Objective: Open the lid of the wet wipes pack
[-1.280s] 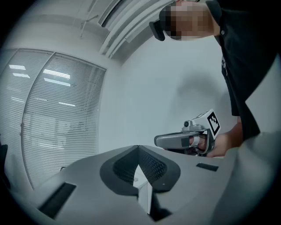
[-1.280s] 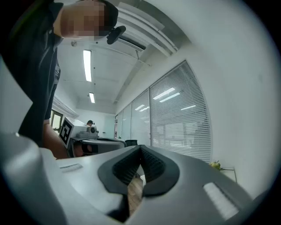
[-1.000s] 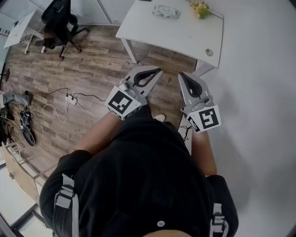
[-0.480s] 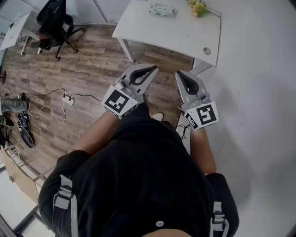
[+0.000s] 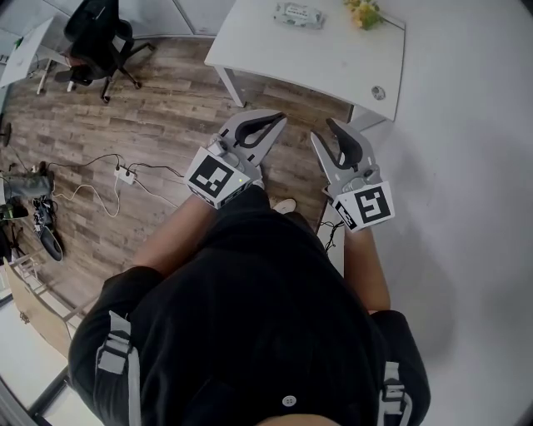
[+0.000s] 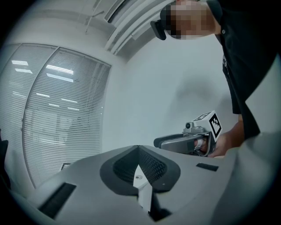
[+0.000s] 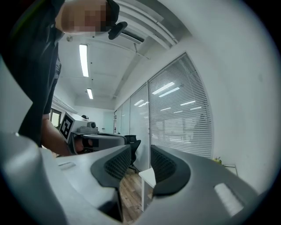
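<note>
The wet wipes pack [image 5: 298, 14] lies flat near the far edge of a white table [image 5: 325, 58], well ahead of both grippers. My left gripper [image 5: 279, 123] is held level in front of the person's body, its jaws shut with nothing between them [image 6: 138, 148]. My right gripper [image 5: 324, 131] is beside it, also level, and its jaws are opening with only air in the gap [image 7: 141, 151]. Each gripper shows in the other's view: the right gripper [image 6: 189, 141] and the left gripper [image 7: 94, 138]. Neither is close to the pack.
A small bunch of yellow flowers [image 5: 365, 14] stands right of the pack. A black office chair [image 5: 96, 37] is at the far left on the wood floor, with a power strip and cables [image 5: 125, 175] and shoes [image 5: 46, 237]. A white wall [image 5: 466, 166] runs along the right.
The right gripper's jaws, shut before, have parted. The left gripper's jaws have stayed shut. Both grippers have shifted only slightly in the head view.
</note>
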A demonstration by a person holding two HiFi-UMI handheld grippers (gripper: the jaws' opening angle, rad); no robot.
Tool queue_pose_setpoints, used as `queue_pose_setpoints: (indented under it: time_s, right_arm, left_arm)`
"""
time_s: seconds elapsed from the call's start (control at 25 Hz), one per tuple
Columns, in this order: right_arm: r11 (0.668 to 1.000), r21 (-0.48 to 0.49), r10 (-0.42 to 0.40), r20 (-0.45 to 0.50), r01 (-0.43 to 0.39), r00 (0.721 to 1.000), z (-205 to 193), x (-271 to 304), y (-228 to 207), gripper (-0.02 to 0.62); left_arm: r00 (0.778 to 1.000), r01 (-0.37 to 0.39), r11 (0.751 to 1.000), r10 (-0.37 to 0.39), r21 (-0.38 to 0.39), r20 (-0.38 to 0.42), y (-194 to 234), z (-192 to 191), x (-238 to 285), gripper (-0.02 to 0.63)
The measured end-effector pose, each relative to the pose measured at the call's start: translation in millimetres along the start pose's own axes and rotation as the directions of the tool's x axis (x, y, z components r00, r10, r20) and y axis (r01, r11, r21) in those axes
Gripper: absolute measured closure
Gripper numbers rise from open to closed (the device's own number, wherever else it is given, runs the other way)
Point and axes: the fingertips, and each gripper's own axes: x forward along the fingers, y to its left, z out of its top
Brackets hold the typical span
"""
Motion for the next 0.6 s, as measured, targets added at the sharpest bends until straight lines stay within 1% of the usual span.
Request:
queue_pose_setpoints:
  time_s: [0.2,0.44,0.6]
  right_arm:
    - [1.0,0.003,-0.007,0.003,0.007,1.0,4,12,-9,0.393]
    - [1.0,0.014,0.011,0.026,-0.012,1.0,8,32,-17,0.345]
    - [1.0,0.014,0.009,0.01,-0.009,1.0,3,55,-24,0.322]
  left_arm:
    - [1.0,-0.003,1.0,0.003,0.001,-0.001,14,2,6,0.601]
    - [1.0,-0.01,1.0,0.01,-0.008,-0.005,38,-5,16,0.601]
    - [1.0,-0.001,1.0,0.001,-0.01,-0.016,59,-4,18,0.601]
